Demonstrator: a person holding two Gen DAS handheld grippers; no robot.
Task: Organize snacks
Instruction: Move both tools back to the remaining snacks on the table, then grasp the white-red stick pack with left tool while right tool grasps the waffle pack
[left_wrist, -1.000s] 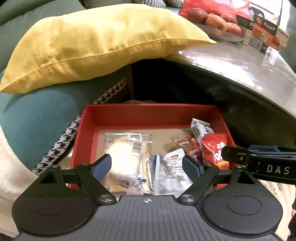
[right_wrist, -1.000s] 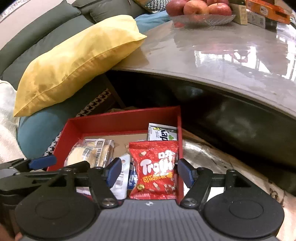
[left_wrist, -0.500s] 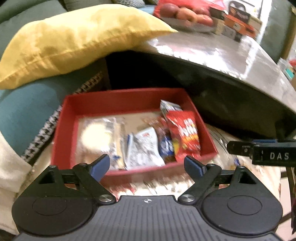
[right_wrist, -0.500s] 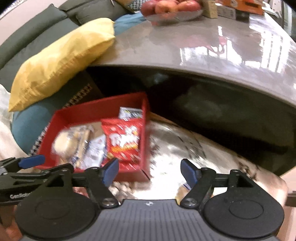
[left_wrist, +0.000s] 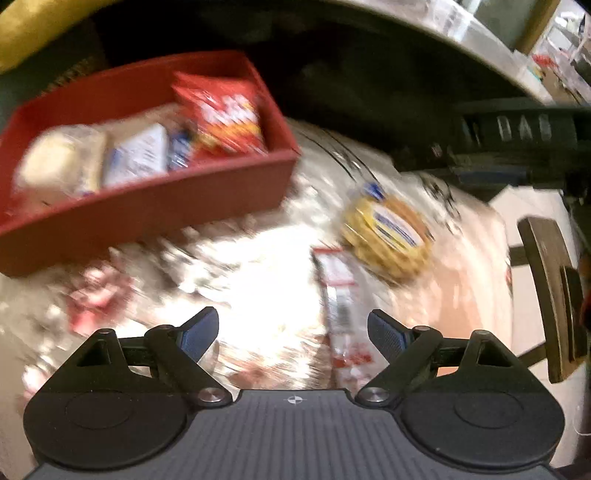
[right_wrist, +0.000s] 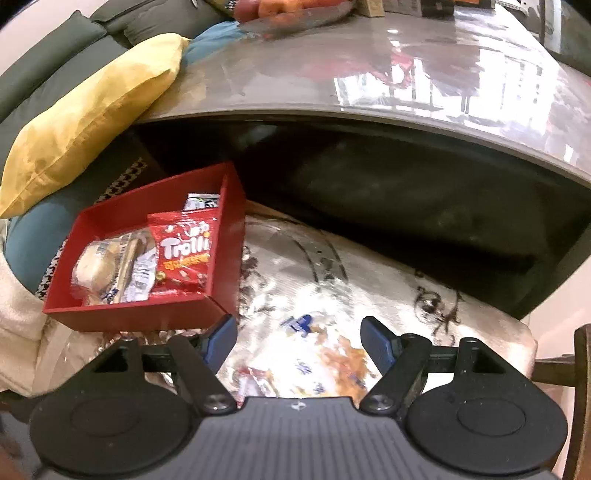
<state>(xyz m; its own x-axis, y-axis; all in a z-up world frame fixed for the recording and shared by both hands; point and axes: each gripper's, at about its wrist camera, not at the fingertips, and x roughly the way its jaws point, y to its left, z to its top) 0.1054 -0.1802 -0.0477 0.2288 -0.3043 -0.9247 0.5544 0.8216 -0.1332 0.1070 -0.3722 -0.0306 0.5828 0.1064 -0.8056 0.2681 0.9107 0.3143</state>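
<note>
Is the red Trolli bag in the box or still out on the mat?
In. The Trolli bag lies inside the red box, against its right wall, beside other packets.

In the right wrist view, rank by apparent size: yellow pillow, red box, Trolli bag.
1. yellow pillow, largest
2. red box, close behind; it sits nearer the camera, so their true order is unsure
3. Trolli bag, clearly smallest, inside the box

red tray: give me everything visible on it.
The red tray is a shallow, open, rectangular box with straight matte walls, card or plastic by its look. It sits flat on the shiny patterned mat, in front of the dark gap under the table. Inside lie a red Trolli bag, a wrapped pale bun and small white packets. Neither gripper touches it.
</note>
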